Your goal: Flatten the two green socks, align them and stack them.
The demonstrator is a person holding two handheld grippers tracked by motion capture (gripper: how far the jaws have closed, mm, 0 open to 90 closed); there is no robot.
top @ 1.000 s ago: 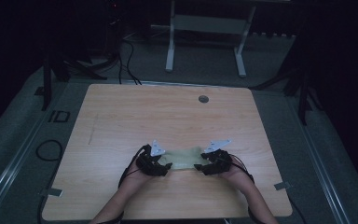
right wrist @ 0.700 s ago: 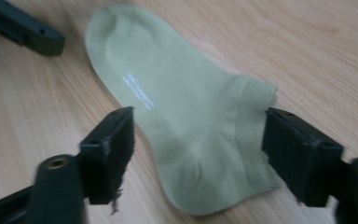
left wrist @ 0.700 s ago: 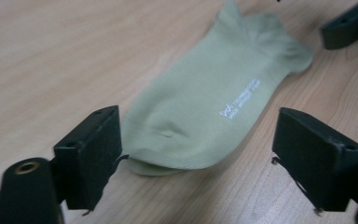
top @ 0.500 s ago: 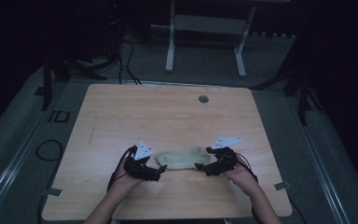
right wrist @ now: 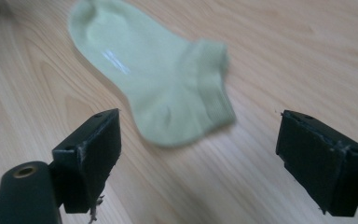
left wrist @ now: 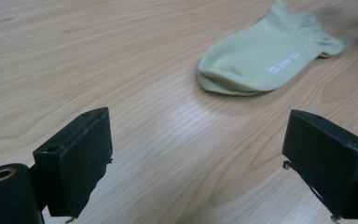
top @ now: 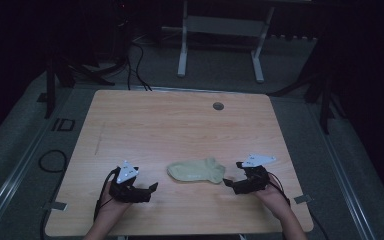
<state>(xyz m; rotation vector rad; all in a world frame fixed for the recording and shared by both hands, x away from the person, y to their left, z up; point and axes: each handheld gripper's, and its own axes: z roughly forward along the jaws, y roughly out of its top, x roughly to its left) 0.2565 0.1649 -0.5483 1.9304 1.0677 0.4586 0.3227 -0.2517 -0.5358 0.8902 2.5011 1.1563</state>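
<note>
While the sock lies flat on the table, the left gripper and right gripper flank it, jaws apart, having just been opening, nothing between them.

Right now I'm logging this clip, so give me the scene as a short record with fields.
surface: wooden table
item: pale green sock, lying flat
left gripper: open, apart from the sock, jaws just opened
right gripper: open, near the sock's cuff end, nothing between the jaws, jaws just opened
held: nothing
</note>
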